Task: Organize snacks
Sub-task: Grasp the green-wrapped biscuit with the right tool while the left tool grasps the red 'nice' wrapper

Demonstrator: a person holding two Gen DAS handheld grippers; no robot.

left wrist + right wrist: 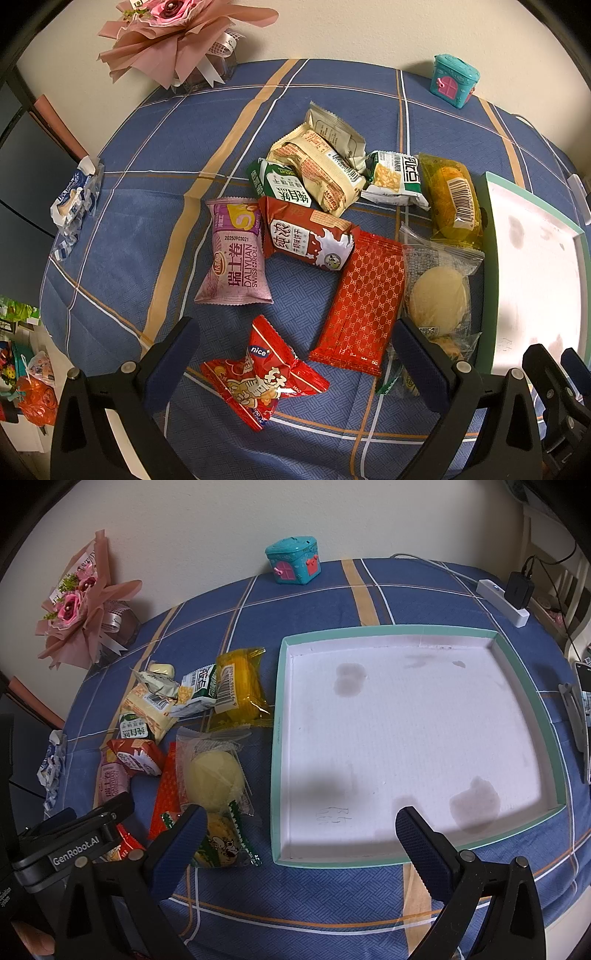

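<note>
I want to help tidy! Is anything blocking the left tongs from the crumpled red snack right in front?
Nothing visible does. The left tongs are open, and the crumpled red snack lies on the blue cloth between their fingers, apart from the other packets.

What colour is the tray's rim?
Mint green rim, white inside; clearest in the right wrist view.
</note>
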